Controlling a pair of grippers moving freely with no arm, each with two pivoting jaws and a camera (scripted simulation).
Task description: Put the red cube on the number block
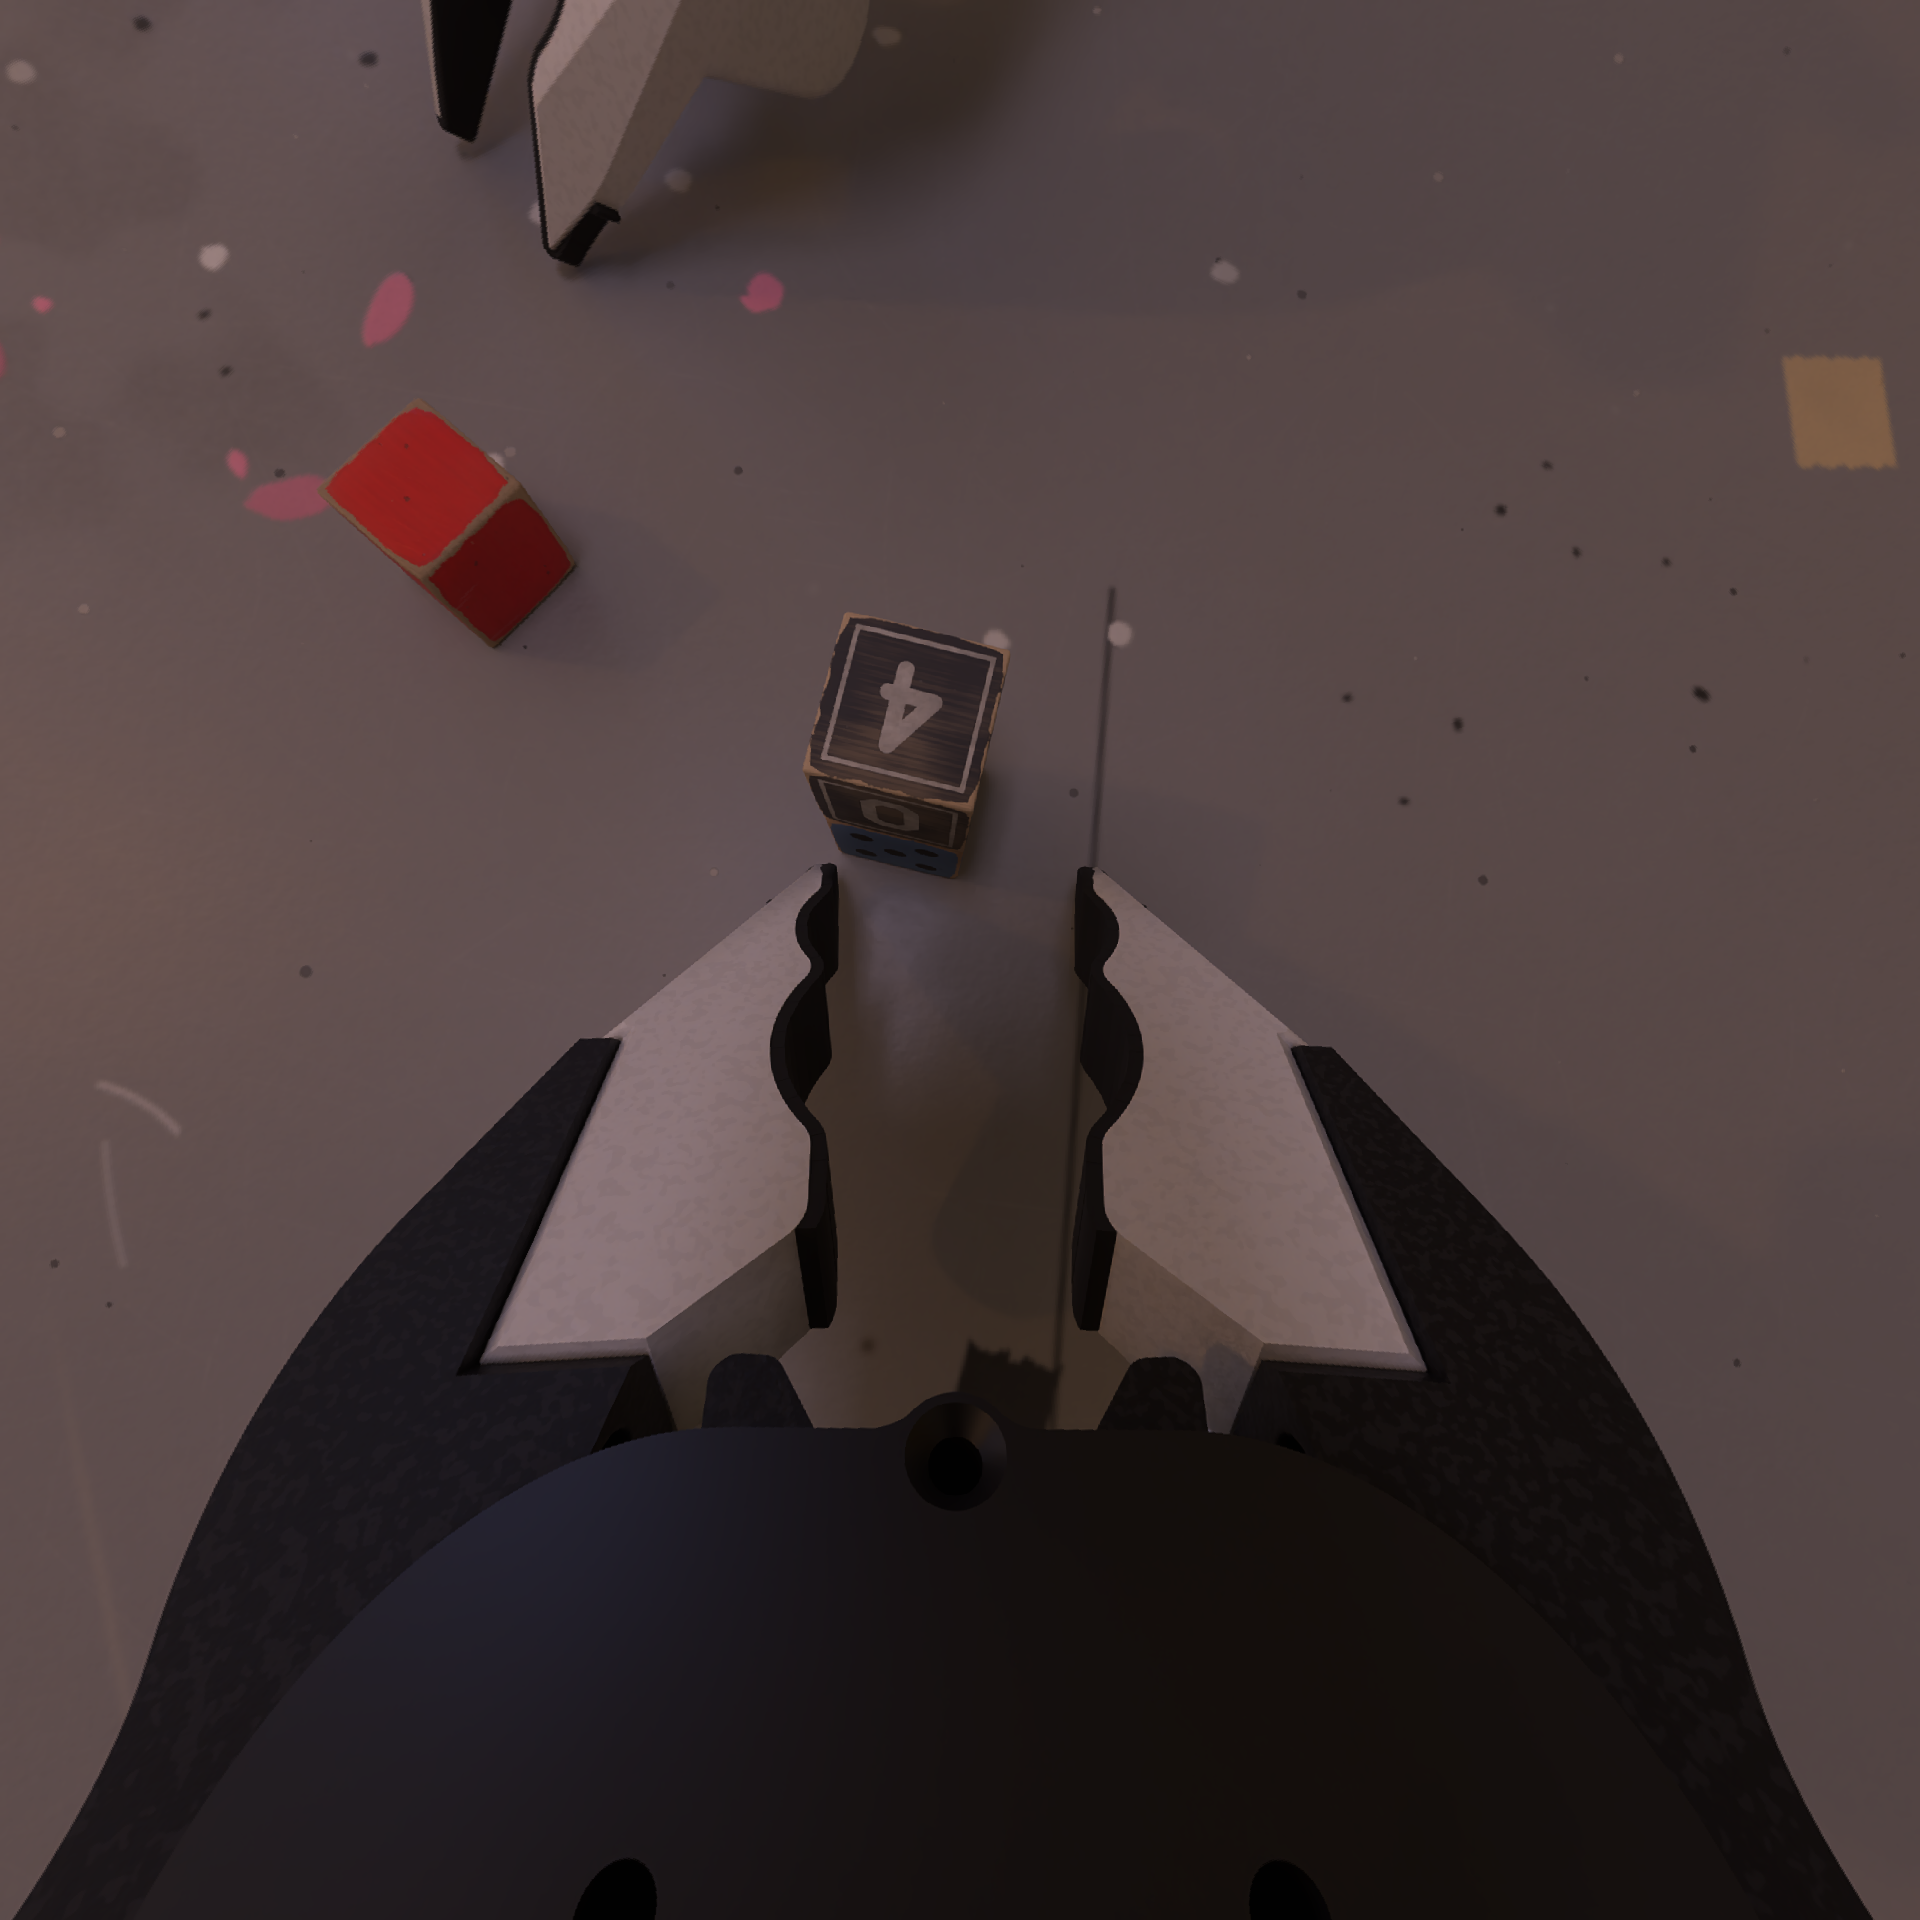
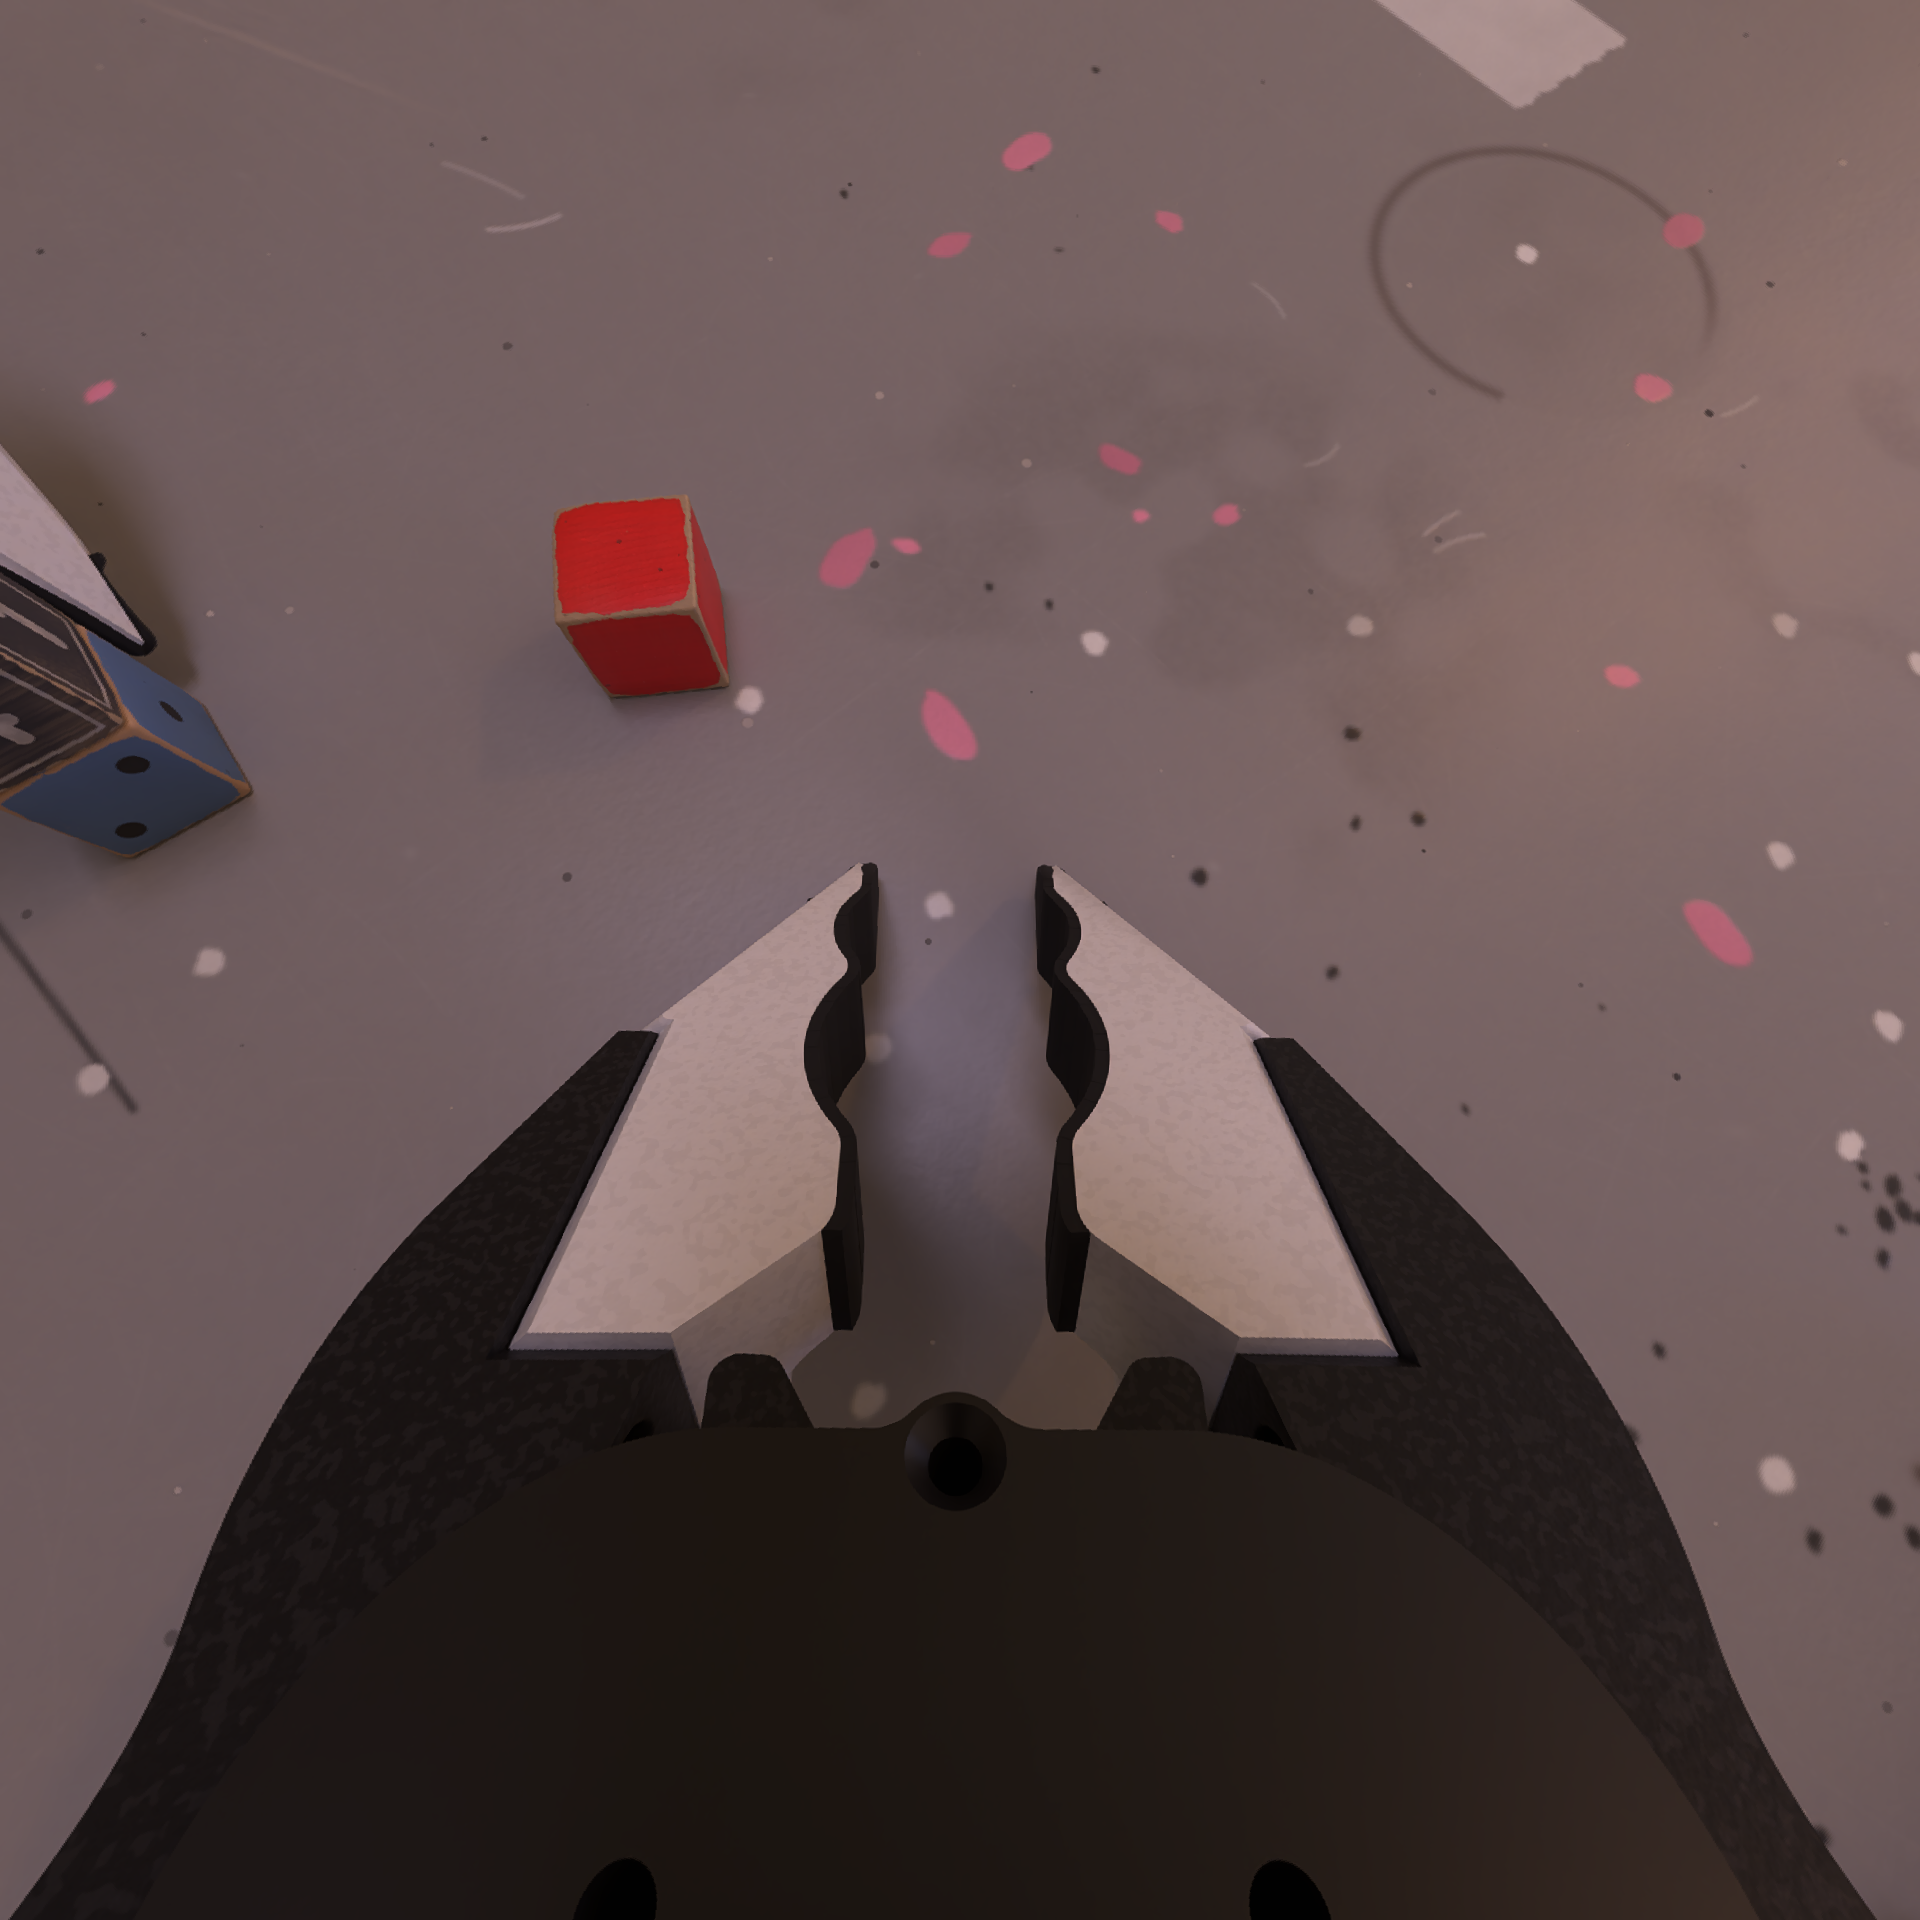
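Note:
The red cube (image 1: pixel 447 520) lies on the grey table, ahead and to the left of my left gripper (image 1: pixel 956 883). The dark number block (image 1: pixel 904 717) stands on top of a blue dotted block (image 1: pixel 894 854), just ahead of my left fingertips. My left gripper is open and empty. My right gripper (image 2: pixel 956 878) is open and empty, with the red cube (image 2: pixel 639 597) ahead and to its left, apart from it. The number block (image 2: pixel 42 675) and the blue block (image 2: pixel 125 774) show at the left edge of the right wrist view.
The right gripper (image 1: pixel 582 125) shows at the top of the left wrist view, beyond the red cube. A left finger (image 2: pixel 52 561) shows at the left edge of the right wrist view. The table (image 2: pixel 1351 727) bears pink and white specks, a tan patch (image 1: pixel 1837 426) and a tape strip (image 2: pixel 1507 42).

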